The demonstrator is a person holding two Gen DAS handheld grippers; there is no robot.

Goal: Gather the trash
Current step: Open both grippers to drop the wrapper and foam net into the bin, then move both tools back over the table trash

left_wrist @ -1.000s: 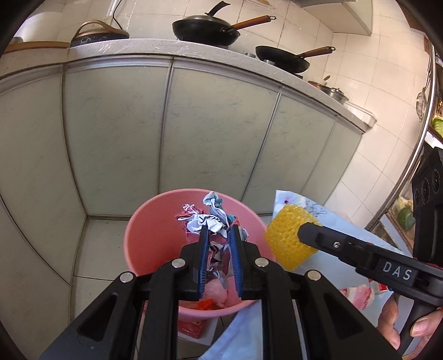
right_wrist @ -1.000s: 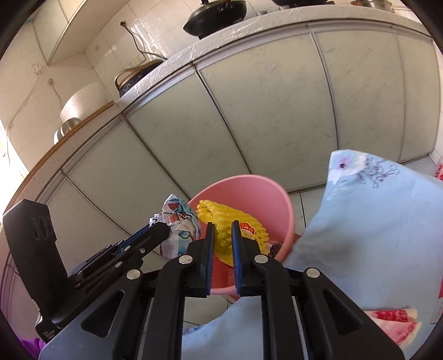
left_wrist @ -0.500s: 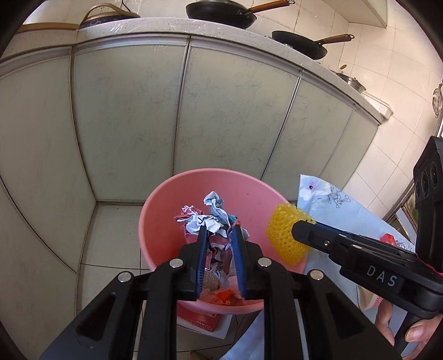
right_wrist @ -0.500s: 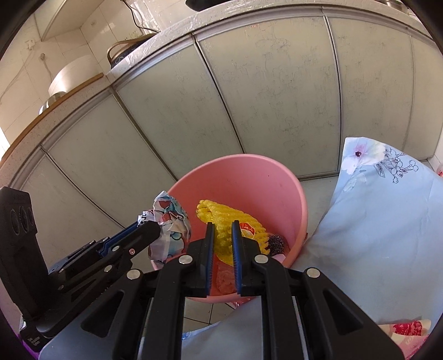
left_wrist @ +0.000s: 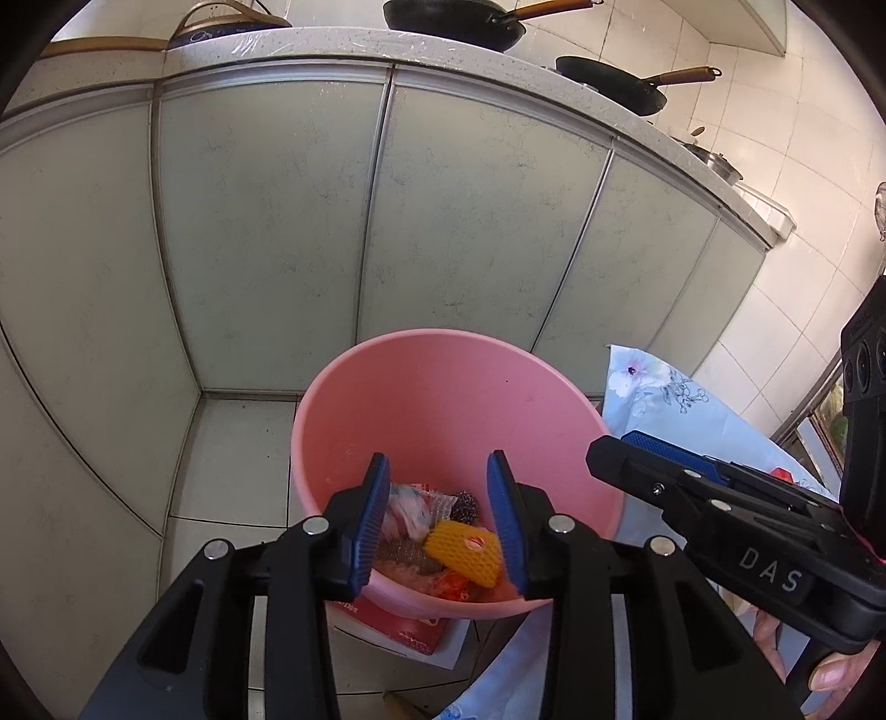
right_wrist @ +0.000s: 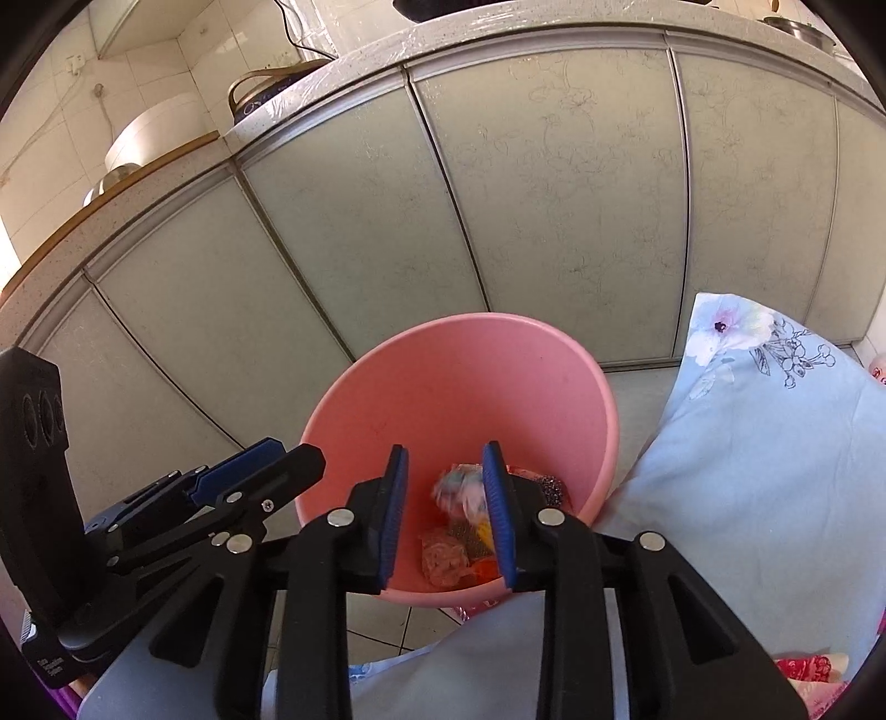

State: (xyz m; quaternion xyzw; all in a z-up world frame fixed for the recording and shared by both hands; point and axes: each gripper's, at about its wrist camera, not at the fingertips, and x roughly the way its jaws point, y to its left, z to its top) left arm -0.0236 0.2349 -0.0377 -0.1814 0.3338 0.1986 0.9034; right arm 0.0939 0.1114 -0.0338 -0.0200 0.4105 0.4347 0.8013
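A pink bin [left_wrist: 443, 399] stands on the floor against the cabinets; it also shows in the right wrist view [right_wrist: 470, 382]. My left gripper [left_wrist: 437, 518] is open and empty above its near rim. My right gripper [right_wrist: 446, 512] is open and empty above the bin too. Inside lie a yellow foam net [left_wrist: 465, 554], a crumpled printed wrapper [left_wrist: 407, 509], a steel scourer [left_wrist: 467, 503] and other scraps. In the right wrist view the wrapper [right_wrist: 459, 493] looks blurred inside the bin, and the scourer [right_wrist: 551, 490] lies by the wall.
Pale green cabinet doors [left_wrist: 266, 232] stand right behind the bin under a counter with pans [left_wrist: 454, 25]. A light blue floral cloth [right_wrist: 764, 432] covers a surface to the right of the bin. A red-and-white box [left_wrist: 398, 620] lies under the bin's near side.
Both grippers opened. The wrapper left my left gripper and the yellow foam net left my right gripper; both now lie in the bin. Both grippers moved closer over the bin.
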